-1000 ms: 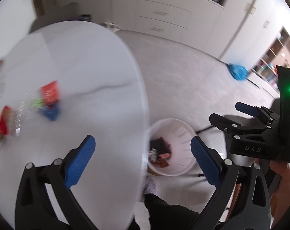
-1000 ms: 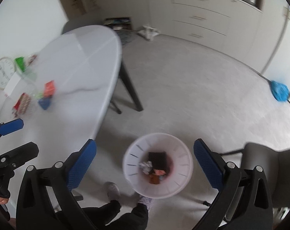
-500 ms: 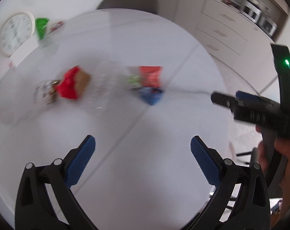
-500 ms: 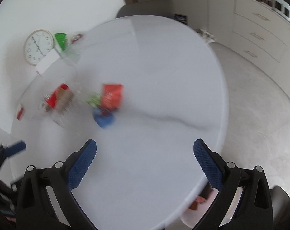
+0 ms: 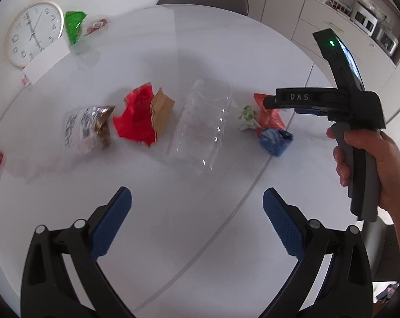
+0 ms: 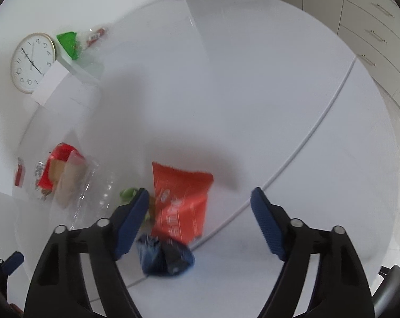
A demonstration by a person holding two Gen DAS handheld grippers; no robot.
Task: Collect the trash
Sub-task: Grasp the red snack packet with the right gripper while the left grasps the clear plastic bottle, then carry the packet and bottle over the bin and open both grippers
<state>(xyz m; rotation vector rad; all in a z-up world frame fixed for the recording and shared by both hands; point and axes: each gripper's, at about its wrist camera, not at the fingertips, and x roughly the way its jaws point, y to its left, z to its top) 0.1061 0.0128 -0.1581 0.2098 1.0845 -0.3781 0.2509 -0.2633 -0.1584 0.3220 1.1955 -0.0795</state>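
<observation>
Both wrist views have swung from the floor bin to the white round table. Left view: left gripper jaws spread, empty, before a clear plastic tray, red crumpled wrapper and right gripper marked "DAS". Right view: its jaws, just narrowing, stand apart over an orange-red snack packet and blue crumpled wrapper; print blurred.

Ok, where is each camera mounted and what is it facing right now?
Left wrist: on the left gripper, angled down at the white table; also shows the right gripper and the hand holding it.
Right wrist: on the right gripper, jaws just narrowed but open, over the red packet.
Shared: red packet, blue wrapper, clock.
</observation>
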